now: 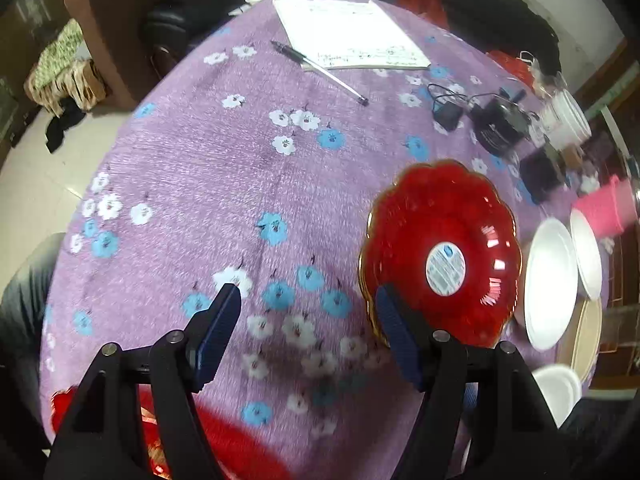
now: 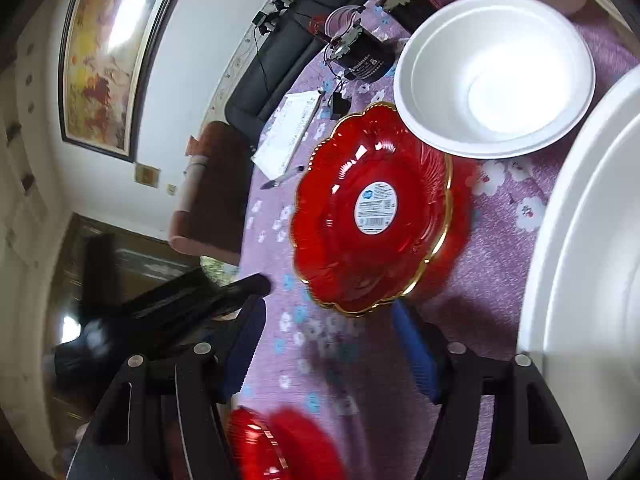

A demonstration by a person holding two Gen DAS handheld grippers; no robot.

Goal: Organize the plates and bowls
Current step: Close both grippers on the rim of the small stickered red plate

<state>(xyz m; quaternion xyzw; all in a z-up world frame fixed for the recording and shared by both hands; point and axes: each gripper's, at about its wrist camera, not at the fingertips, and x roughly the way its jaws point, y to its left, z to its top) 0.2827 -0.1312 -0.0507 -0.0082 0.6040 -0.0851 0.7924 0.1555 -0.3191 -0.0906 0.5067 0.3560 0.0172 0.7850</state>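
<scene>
A red scalloped plate (image 1: 440, 252) with a gold rim and a round white label lies on the purple flowered tablecloth (image 1: 240, 184). My left gripper (image 1: 306, 294) hangs open over bare cloth, and its right finger (image 1: 396, 332) overlaps the plate's near-left rim. In the right wrist view the same red plate (image 2: 372, 208) lies just past my right gripper (image 2: 328, 312), which is open with only cloth between its pads. A second red plate (image 2: 280, 444) shows blurred below the fingers, also low in the left view (image 1: 224, 440). White bowls (image 2: 492, 76) (image 1: 552, 280) sit beside the red plate.
A large white bowl (image 2: 592, 260) fills the right edge. A paper pad (image 1: 348, 36), a pen (image 1: 320, 68), black chargers with cables (image 1: 496, 124) and a pink cup (image 1: 600, 208) lie farther back. A dark blurred shape (image 2: 180, 308) crosses at the table's left edge.
</scene>
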